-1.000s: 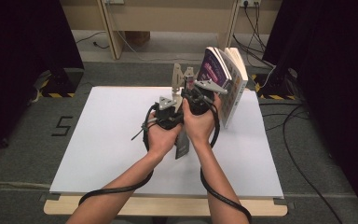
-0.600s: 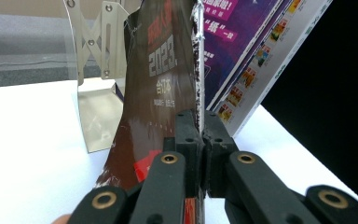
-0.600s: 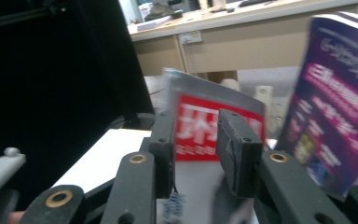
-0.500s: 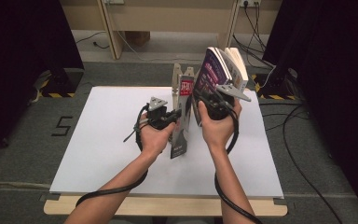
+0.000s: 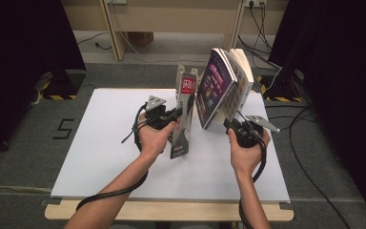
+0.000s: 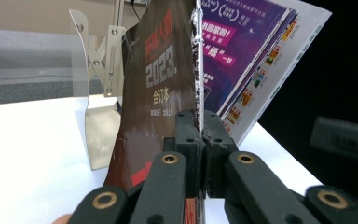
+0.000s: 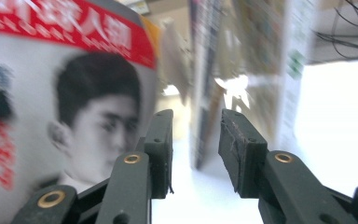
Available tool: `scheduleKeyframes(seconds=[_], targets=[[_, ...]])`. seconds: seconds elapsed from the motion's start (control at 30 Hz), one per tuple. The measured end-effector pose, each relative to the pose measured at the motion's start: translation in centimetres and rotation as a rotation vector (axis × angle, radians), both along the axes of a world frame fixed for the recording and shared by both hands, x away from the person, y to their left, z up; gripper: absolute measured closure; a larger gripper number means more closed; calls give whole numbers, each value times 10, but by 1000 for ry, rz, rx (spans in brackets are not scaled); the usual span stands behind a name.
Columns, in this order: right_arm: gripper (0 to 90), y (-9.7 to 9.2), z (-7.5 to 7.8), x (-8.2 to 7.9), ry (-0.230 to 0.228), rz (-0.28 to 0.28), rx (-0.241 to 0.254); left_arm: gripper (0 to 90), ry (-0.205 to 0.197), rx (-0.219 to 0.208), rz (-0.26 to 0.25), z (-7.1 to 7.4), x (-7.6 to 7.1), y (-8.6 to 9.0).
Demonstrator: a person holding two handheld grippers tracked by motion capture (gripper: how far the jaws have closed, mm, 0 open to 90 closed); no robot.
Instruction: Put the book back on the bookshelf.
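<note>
The left tool is clamped on a thin magazine, its jaws pressed tight together on the magazine's edge near the spine, as the left tool's own view shows. The magazine stands upright, near the middle of the white desk, its dark cover with the red title facing the left hand.

Just behind it stands a metal bookend, seen in the left tool's view as a bent steel plate resting on the desk. To the right of the magazine a few books lean together, tilted toward the right; the front one has a purple cover. Magazine and books are close but apart at the base.

The right tool sits low by the foot of the leaning books, held by the right hand. Its jaws have just been opening and stand part open with nothing between them; the view past them is blurred, with the magazine's portrait cover at one side and the book edges ahead.
</note>
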State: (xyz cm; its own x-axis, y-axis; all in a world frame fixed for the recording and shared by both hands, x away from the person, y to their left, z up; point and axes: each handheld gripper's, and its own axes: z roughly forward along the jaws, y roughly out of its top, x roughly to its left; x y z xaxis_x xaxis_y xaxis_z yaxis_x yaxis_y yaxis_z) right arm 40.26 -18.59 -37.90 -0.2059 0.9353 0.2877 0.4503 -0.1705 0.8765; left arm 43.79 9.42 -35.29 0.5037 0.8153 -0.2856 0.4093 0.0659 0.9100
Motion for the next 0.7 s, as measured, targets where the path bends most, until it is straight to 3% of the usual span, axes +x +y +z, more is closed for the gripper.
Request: scheduleKeyframes(seconds=[0.13,0.27,0.7], targets=[[647,-16,-18,-11,32,-36,17,869,-21,-2,10,6,3,2],[646,-27,-31,-18,62,-46,1,869,-40,-3,19,12,9,3],[642,-46,-41,-27,76,-94,5,868,-168,-2,95,32,46,0]])
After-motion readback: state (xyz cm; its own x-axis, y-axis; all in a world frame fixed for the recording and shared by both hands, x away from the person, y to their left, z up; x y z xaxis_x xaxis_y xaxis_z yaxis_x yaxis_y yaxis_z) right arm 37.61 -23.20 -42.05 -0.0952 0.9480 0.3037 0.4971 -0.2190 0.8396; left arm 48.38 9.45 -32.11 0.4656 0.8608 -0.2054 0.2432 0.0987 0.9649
